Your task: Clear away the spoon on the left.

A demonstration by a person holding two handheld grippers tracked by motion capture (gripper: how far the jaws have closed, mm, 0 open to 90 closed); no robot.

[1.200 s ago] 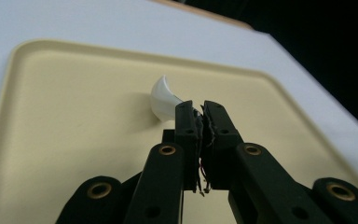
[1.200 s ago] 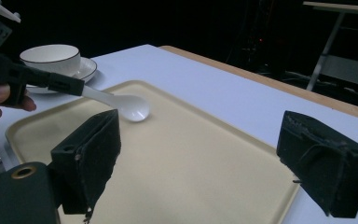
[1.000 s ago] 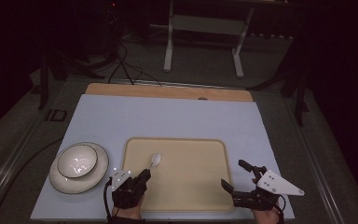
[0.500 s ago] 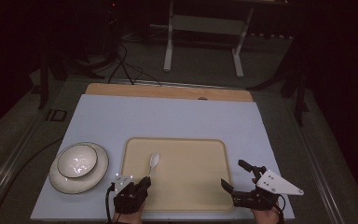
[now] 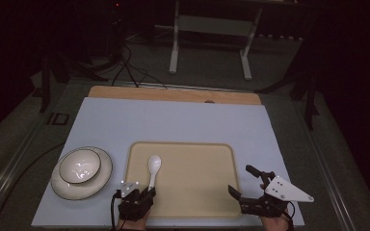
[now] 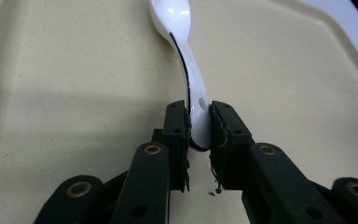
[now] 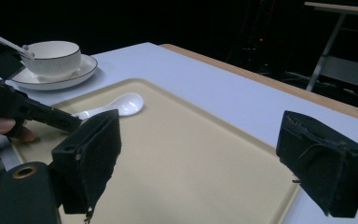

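Spoon (image 6: 186, 56) is observed lying on the tray (image 5: 197, 192), at its left side, with the handle pointing toward the near edge and the bowl end pointing away. The handle's tip is pinched between the jaws of the left gripper (image 6: 199, 122), which are pressed against its two sides; the white handle fills the gap between the pads.

The step in hand is judged to be the lifting of the spoon. The grip sits at the very end of the handle, so the bowl end is likely to droop or swing. A straight, slow lift is advised, with the handle kept level and the pinch held firm. Glazed surfaces are expected to be slippery.

The right gripper (image 5: 247, 181) rests at the tray's near right corner, its jaws spread wide with nothing between them, well apart from the spoon.

Containers: the tray holds the spoon and nothing else. To its left on the worktop (image 5: 183, 120), a bowl (image 5: 80, 165) stands on a plate (image 5: 102, 179). The bowl appears empty in the high view.
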